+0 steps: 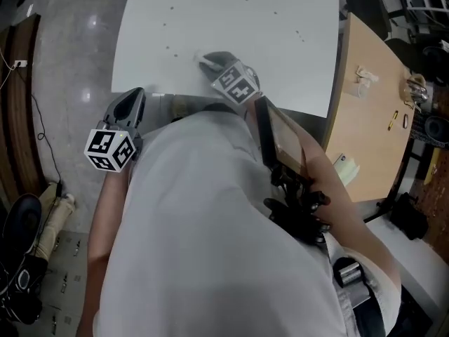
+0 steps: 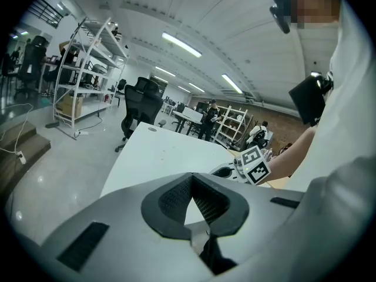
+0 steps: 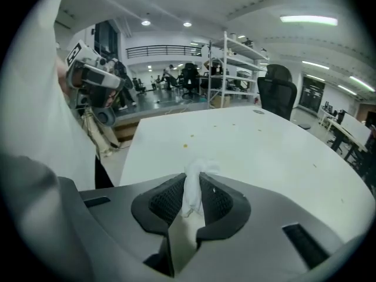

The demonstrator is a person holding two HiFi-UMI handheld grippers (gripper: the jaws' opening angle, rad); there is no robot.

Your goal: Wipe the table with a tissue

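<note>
The white table (image 1: 231, 27) fills the upper head view, with small dark specks (image 1: 168, 48) scattered on it. My right gripper (image 1: 205, 62) reaches over the table's near edge and is shut on a crumpled white tissue (image 3: 194, 187). The tissue's tuft sticks up between the dark ribbed pads (image 3: 220, 201), with an orange speck (image 3: 191, 136) on the table beyond. My left gripper (image 1: 130, 105) hangs off the table's near left corner, over the floor. In the left gripper view its jaw tips (image 2: 191, 180) meet with nothing between them.
A wooden table (image 1: 372, 104) with small items stands against the white table's right side. A black office chair (image 3: 279, 93) and a metal shelf rack (image 3: 235, 63) stand beyond the far edge. Another chair (image 2: 141, 104) and rack (image 2: 82, 69) stand on the grey floor to the left.
</note>
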